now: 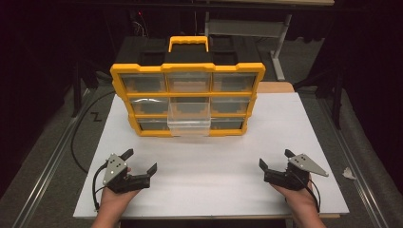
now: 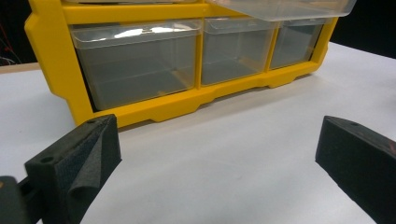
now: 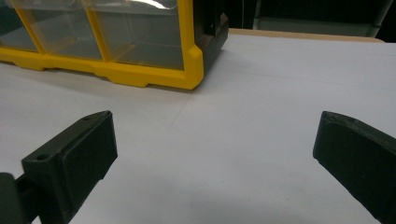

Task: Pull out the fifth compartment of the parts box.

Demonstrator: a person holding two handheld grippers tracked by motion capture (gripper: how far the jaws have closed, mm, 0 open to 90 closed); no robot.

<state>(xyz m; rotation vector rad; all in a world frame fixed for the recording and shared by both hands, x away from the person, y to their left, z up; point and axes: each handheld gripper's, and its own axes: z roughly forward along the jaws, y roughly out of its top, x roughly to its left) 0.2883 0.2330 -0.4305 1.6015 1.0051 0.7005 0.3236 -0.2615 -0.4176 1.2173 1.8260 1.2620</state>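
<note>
High view has you with both hands low on the white table [image 1: 209,175], your left gripper [image 1: 141,161] near the front left corner and your right gripper [image 1: 275,159] near the front right, well apart from each other. Both sets of jaws stand wide apart with nothing between them. Ahead of you, toward the far side of the table, stands the yellow organizer [image 1: 187,99], three rows of clear drawers, black carry handle framed in yellow on top. From up here you can see the middle drawer [image 1: 189,119] pulled out toward you, sticking past the front of the frame.

Left gripper view gets in low: your jaws frame bare table, and beyond them sits the bottom row of the yellow organizer [image 2: 154,107], with the underside of that pulled-out middle drawer [image 2: 285,8] hanging over at the top edge.

Right gripper view looks past your spread jaws at the organizer's bottom right corner [image 3: 189,70] and its black side, something neither other view gives you.
</note>
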